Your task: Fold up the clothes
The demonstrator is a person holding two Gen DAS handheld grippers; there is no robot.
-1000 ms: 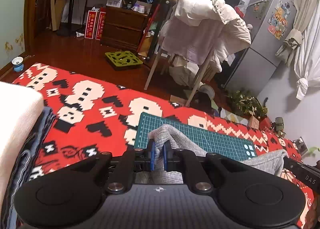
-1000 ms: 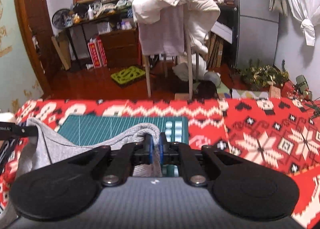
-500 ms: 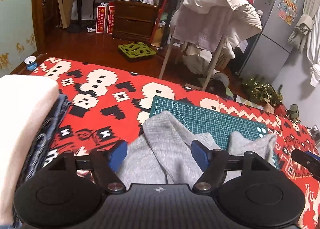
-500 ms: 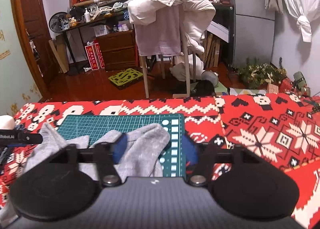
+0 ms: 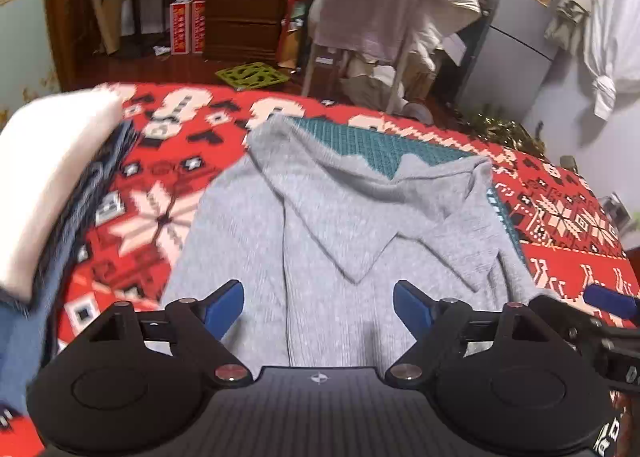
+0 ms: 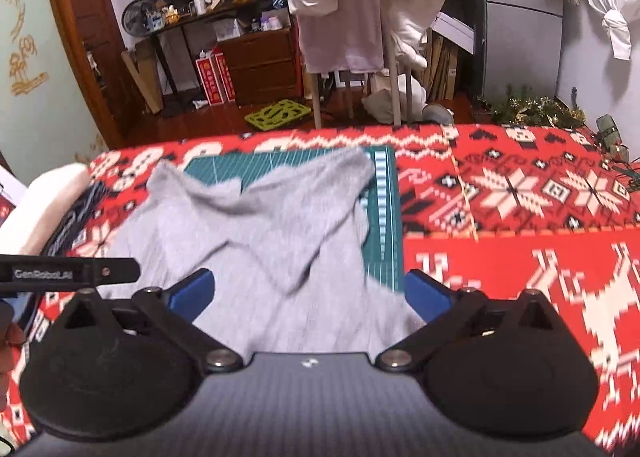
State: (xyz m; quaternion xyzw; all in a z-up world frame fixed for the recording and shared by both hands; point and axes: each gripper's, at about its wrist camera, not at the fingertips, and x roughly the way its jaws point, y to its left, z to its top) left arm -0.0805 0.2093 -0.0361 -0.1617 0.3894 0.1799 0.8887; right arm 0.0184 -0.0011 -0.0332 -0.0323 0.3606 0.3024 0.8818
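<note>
A grey knit garment [image 5: 320,233] lies on the red patterned blanket [image 5: 160,217], its far edge folded back toward me over the green cutting mat [image 5: 376,145]. The left gripper [image 5: 318,307] hovers over the garment's near part with its jaws opening wide, blue pads clear of the cloth. From the right wrist view the same grey garment [image 6: 260,225] lies partly on the green mat [image 6: 384,209]. There the right gripper [image 6: 308,291] has its jaws opening wide too, with cloth below them but not pinched. Both views are motion-blurred.
A stack of folded clothes [image 5: 48,185], white on top and dark blue beneath, sits on the blanket's left side. Beyond the bed stand a chair draped with white laundry [image 6: 360,5], a wooden dresser [image 6: 260,61] and a grey fridge [image 5: 520,37].
Both grippers were shut on the grey garment's raised edge a second ago; both have let go and pulled back toward me, and the garment now lies folded on the mat and blanket.
</note>
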